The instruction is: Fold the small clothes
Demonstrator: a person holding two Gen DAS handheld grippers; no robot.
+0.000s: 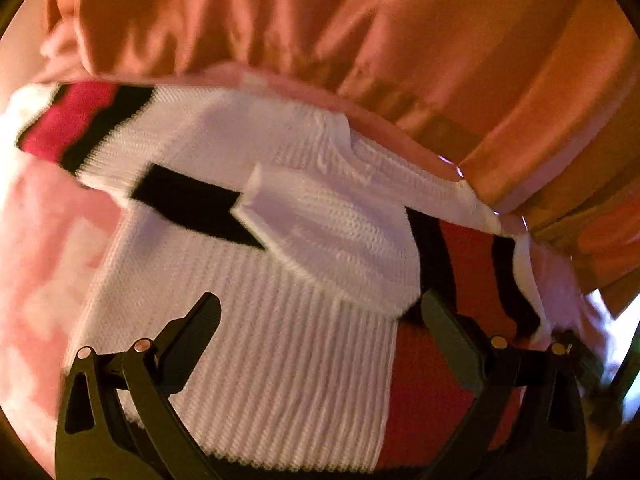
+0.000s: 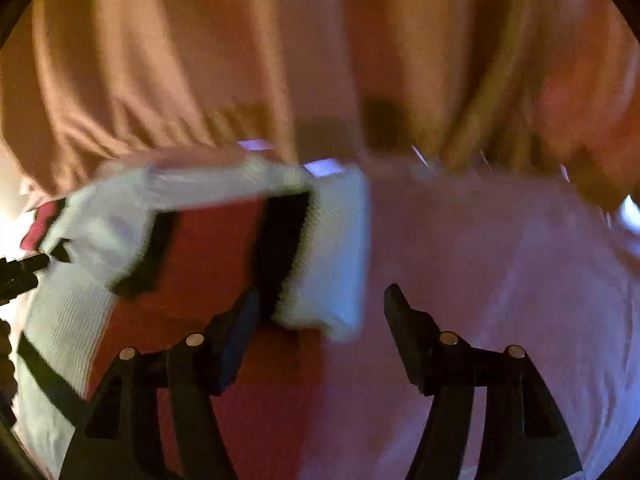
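Note:
A small knitted sweater (image 1: 280, 360), white with red and black bands, lies on a pink surface (image 1: 48, 240). Its sleeves are folded in across the body. My left gripper (image 1: 320, 312) hovers open over the white ribbed part, one finger on each side and neither pressing the knit. In the right wrist view the sweater (image 2: 208, 248) is blurred at the left. My right gripper (image 2: 320, 300) stands open, with the white cuff end of a sleeve (image 2: 336, 264) just beyond and between its fingers, untouched by the pads. The left gripper's tip (image 2: 24, 268) shows at the left edge.
Orange satin cloth (image 1: 320, 20) with a gathered hem hangs along the far edge of the pink surface (image 2: 500, 280) and fills the top of both views. Bare pink cover stretches to the right of the sweater.

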